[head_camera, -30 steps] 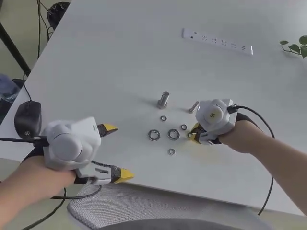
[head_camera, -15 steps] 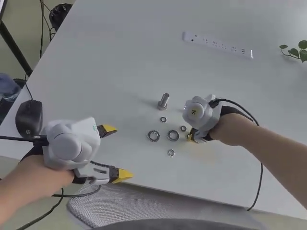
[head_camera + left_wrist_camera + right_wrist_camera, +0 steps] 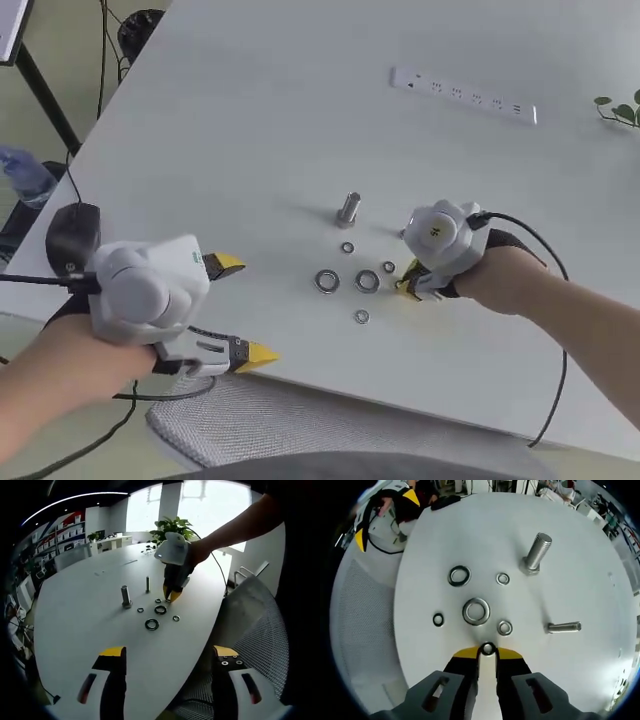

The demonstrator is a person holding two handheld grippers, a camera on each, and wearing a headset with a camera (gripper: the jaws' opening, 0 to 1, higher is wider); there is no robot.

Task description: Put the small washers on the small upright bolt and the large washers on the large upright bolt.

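While the left gripper (image 3: 243,309) hangs over the near left edge of the white table (image 3: 250,120) with its yellow-tipped jaws spread wide around nothing, the right gripper (image 3: 488,655) holds its jaws almost together on a small washer (image 3: 488,648). This is a thin grey metal ring, pinched at the very tips. It sits at the right end of the washer group, just near of the small bolt (image 3: 563,627). Whether the ring rests on the table or is raised off it cannot be told. The large bolt (image 3: 349,208), stout and silver with its hex head down and thread up, stands upright at the far side of the group. The small bolt, slim and upright, is to its right. Five loose washers lie flat on the near side of the bolts, all apart from one another. Two are large washers (image 3: 476,611), side by side, and around them are three small washers (image 3: 504,627). In the head view the right gripper's white body hides most of the small bolt, and the pinched washer cannot be made out. In the left gripper view the washers are mere specks. A power strip (image 3: 465,95) lies at the far right.
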